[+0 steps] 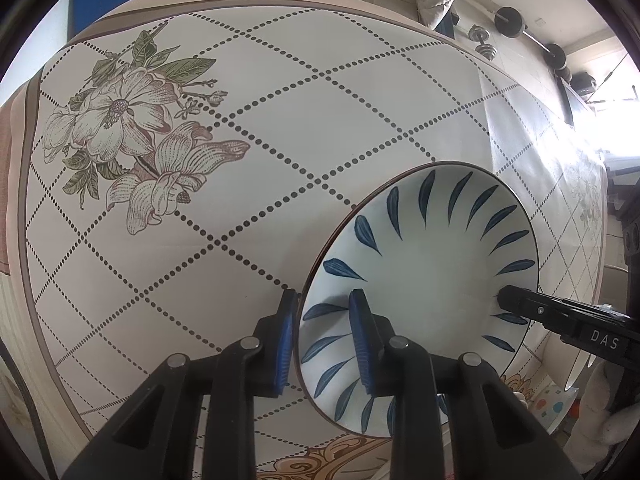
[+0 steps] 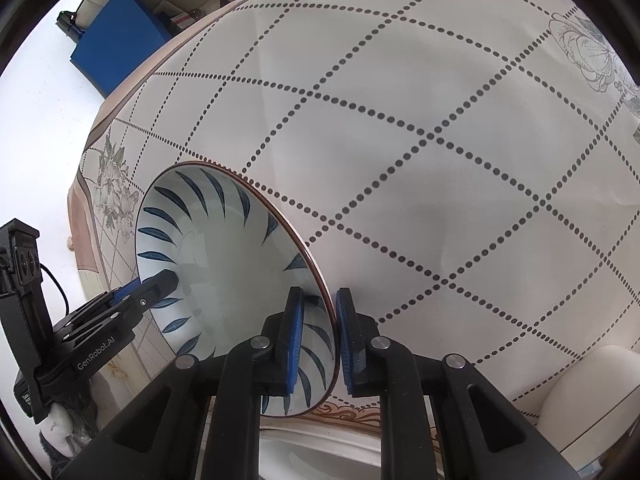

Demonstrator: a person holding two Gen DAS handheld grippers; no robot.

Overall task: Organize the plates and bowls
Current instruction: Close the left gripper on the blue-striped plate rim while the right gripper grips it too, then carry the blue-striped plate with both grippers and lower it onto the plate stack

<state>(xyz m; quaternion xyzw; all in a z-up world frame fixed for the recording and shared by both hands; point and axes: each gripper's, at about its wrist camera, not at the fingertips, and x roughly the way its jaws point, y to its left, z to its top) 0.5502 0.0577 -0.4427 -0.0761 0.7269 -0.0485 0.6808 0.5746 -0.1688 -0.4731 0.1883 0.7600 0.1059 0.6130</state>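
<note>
A white bowl (image 1: 432, 280) with blue leaf strokes inside and a brown rim sits near the table's front edge. My left gripper (image 1: 323, 300) is shut on its left rim, one blue pad outside the wall and one inside. My right gripper (image 2: 320, 294) clamps the opposite rim of the same bowl (image 2: 232, 264), with the wall pinched between its blue pads. Each wrist view shows the other gripper across the bowl: the right gripper (image 1: 505, 299) at the far rim, the left gripper (image 2: 168, 280) likewise. I cannot tell whether the bowl rests on the cloth.
The table (image 1: 280, 128) wears a white cloth with dotted diamonds and printed flowers (image 1: 120, 128). Dumbbells (image 1: 510, 20) lie on the floor beyond. A dish with coloured spots (image 1: 554, 408) shows at lower right. A blue box (image 2: 116, 40) and a cream seat (image 2: 592, 392) flank the table.
</note>
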